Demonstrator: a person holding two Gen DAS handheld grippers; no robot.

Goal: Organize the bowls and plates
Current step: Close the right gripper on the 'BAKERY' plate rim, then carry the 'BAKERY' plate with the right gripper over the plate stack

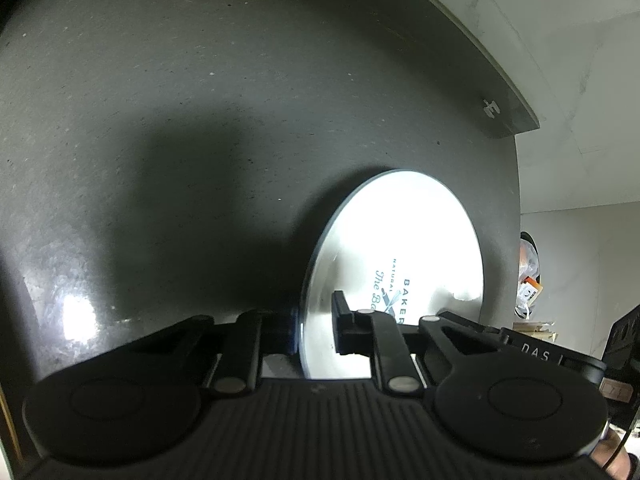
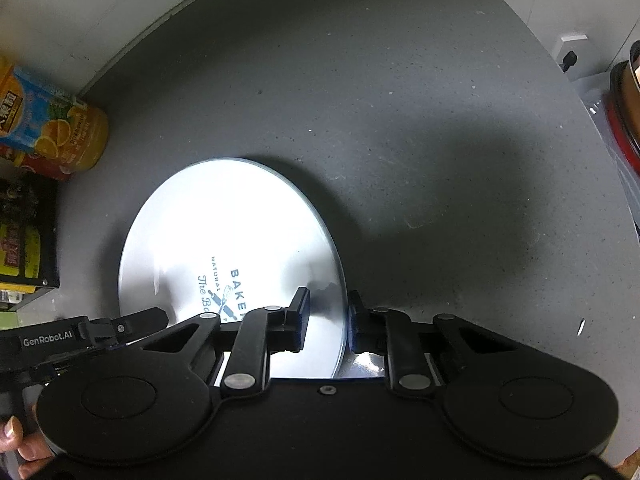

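A white round plate (image 1: 400, 232) printed with a blue bakery logo is held over the dark grey countertop (image 1: 200, 100). My left gripper (image 1: 316, 324) is shut on its left rim, one finger on the top face and the other under the edge in shadow. In the right wrist view the same plate (image 2: 224, 220) fills the lower left. My right gripper (image 2: 328, 320) is shut on its right rim, with one finger on each side of the edge. Whether the plate touches the counter I cannot tell.
An orange juice bottle (image 2: 60, 136) lies at the counter's left beside a dark box (image 2: 24, 236). A red-rimmed stack of containers (image 2: 624, 120) stands at the far right. A white wall (image 1: 560, 40) borders the counter's back edge. A hand (image 2: 16, 440) holds the left tool.
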